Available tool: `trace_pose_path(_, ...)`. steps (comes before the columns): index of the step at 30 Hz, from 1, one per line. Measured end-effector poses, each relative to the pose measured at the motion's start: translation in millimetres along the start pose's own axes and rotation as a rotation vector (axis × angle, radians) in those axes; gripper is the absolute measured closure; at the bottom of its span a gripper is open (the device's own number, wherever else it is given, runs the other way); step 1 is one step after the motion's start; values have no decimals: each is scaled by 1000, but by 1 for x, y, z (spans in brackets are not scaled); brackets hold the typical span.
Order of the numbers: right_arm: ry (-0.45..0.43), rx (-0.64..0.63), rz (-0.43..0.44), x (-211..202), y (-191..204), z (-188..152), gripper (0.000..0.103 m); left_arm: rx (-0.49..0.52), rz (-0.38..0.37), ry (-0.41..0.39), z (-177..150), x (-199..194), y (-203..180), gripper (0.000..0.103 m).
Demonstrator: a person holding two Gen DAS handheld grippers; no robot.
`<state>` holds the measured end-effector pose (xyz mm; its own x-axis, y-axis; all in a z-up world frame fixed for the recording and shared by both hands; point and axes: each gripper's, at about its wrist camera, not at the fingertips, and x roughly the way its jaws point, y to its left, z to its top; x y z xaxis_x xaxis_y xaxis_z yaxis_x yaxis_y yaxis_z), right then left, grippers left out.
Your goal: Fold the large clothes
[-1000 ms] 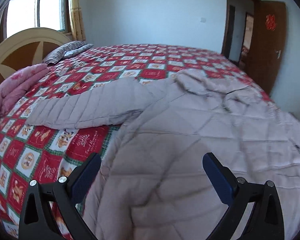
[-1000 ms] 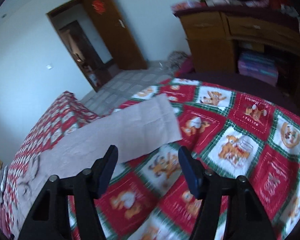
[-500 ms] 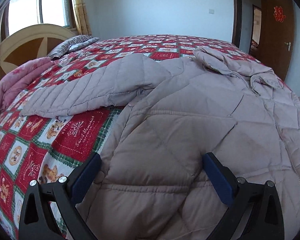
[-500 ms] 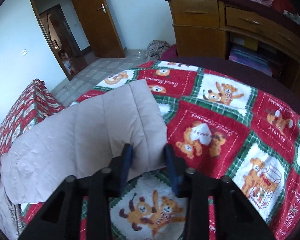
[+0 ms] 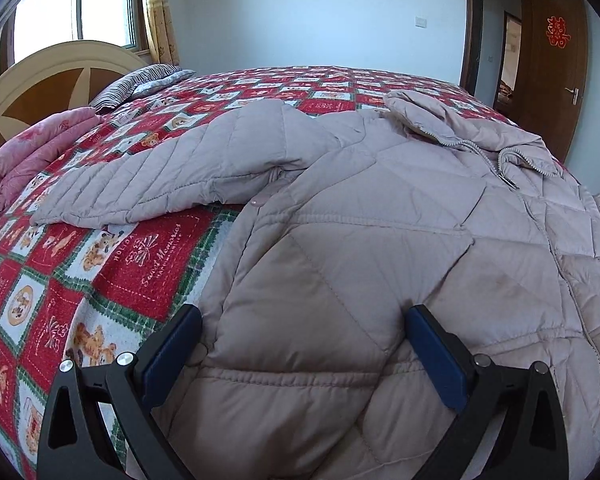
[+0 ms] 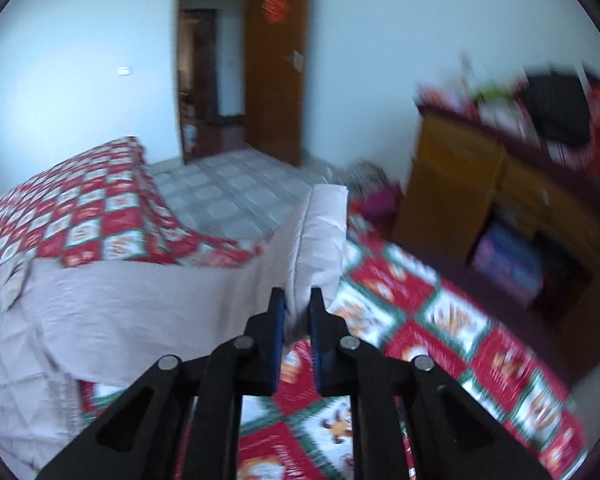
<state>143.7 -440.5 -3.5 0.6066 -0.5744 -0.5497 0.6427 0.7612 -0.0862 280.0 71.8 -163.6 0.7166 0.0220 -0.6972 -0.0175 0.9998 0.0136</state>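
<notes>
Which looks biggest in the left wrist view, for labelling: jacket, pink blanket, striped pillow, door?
1. jacket, nearest the camera, so enlarged.
2. pink blanket and door look alike; unranked.
3. striped pillow.

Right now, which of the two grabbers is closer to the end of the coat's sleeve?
Right. The right gripper is closing on the cuff of the sleeve, cloth between its jaws. The left gripper stands open over the coat's body, away from that cuff.

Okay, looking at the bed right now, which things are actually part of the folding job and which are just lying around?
Part of the job:
- quilted jacket
- jacket sleeve, pinched in the closing right gripper
- left gripper, open over the jacket

Just lying about:
- pink blanket
- striped pillow
- patterned bedspread
- wooden dresser
</notes>
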Motion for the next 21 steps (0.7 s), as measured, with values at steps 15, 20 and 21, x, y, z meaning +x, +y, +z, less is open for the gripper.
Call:
trace_pose_path(15, -66, -365, 417, -95, 216, -38, 89, -23, -42, -10, -2, -1, 6, 1)
trace_pose_path(20, -16, -461, 547, -95, 307, -84, 89, -33, -58, -14, -3, -1, 8, 1)
trace_pose_path(21, -4, -466, 561, -93, 318, -88, 89, -35, -61, -15, -3, -1, 9, 1)
